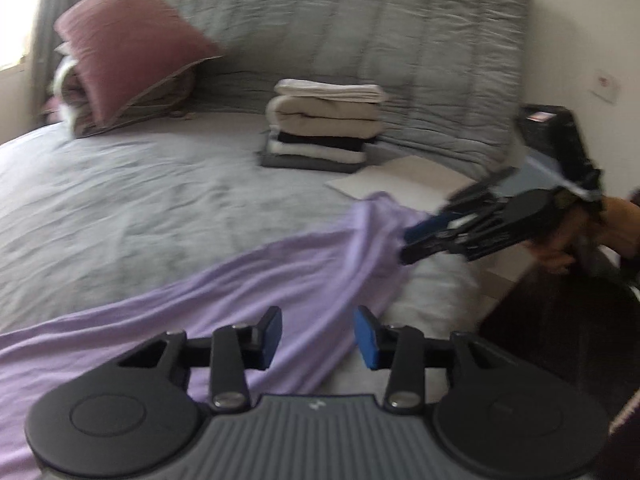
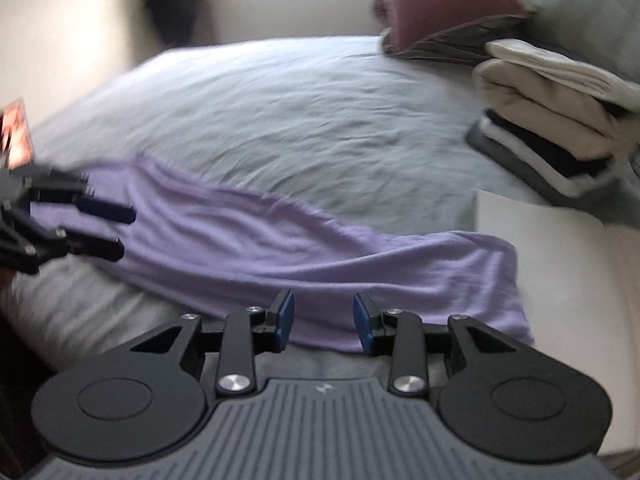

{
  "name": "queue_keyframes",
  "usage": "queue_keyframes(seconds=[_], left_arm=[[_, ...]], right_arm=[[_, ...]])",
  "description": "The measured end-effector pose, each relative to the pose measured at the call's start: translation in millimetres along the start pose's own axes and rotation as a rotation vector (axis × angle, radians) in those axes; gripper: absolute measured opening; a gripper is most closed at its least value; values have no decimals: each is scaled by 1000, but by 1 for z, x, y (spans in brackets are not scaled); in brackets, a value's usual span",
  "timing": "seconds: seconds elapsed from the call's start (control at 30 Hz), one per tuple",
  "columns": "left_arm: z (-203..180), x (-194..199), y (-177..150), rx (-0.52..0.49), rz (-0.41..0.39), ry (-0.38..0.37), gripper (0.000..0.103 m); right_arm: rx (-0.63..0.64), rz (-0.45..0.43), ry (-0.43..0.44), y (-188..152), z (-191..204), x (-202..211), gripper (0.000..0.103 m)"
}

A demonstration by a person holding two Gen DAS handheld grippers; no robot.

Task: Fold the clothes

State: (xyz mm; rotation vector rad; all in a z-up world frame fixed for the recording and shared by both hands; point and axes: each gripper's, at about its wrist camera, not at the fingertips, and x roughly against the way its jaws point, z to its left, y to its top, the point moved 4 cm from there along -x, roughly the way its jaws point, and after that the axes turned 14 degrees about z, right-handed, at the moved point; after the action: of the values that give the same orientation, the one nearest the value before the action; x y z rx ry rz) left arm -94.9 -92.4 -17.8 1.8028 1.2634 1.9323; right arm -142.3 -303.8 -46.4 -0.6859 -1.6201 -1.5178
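A lilac garment (image 1: 248, 292) lies stretched in a long rumpled band across the near part of the grey bed (image 1: 120, 208); it also shows in the right wrist view (image 2: 280, 240). My left gripper (image 1: 318, 336) is open and empty, hovering over the garment's middle. My right gripper (image 2: 324, 322) is open, its jaws just above the garment's near edge. In the left wrist view the right gripper (image 1: 408, 244) sits at the garment's right end, and whether it touches the cloth is blurred. In the right wrist view the left gripper (image 2: 120, 232) is open over the garment's left end.
A stack of folded clothes (image 1: 324, 124) stands at the back of the bed, with a flat cream board (image 1: 400, 188) beside it. A mauve pillow (image 1: 128, 48) leans on a grey quilted headboard (image 1: 380, 40). A dark box (image 1: 548, 128) and dark floor (image 1: 560, 328) lie right.
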Motion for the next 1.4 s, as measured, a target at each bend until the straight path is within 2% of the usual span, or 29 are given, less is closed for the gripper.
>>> queue_keyframes(seconds=[0.17,0.33,0.43,0.47,0.5,0.87,1.0,1.13,1.23,1.27,1.33,1.37,1.4], left_arm=[[-16,-14,2,-35,23,-52,36],[-22,-29,4,-46,45,-58,36],[-23,-38,5,-43,59,-48,36],[-23,-40,5,-42,63,-44,36],[-22,-42,5,-40,65,-38,36],[-23,-39,7,-52,41,-2,36],[-27,-44,4,-86,67,6,36],[-33,-49,0,-122,123,-32,37],[-36,-52,-5,-152,159,-44,37],[-36,-51,-4,-148,165,-54,37],[-36,-48,-3,-139,169,-78,37],[-36,-46,-3,-140,165,-86,37],[-37,-44,-2,-143,160,-89,37]], right_arm=[[132,69,-38,-2,7,-11,37],[239,113,-96,-3,8,-24,36],[292,119,-119,-3,8,-30,14],[306,122,-124,-2,7,-31,3],[316,123,-125,-2,6,-30,1],[294,102,18,9,-11,6,0],[332,150,45,4,-9,2,0],[349,219,46,-2,-9,-11,0],[325,245,36,-6,-11,-19,4],[309,239,36,-6,-12,-19,14],[249,210,33,-7,-19,-11,26],[214,189,29,-8,-23,-6,44],[176,167,24,-8,-28,-1,49]])
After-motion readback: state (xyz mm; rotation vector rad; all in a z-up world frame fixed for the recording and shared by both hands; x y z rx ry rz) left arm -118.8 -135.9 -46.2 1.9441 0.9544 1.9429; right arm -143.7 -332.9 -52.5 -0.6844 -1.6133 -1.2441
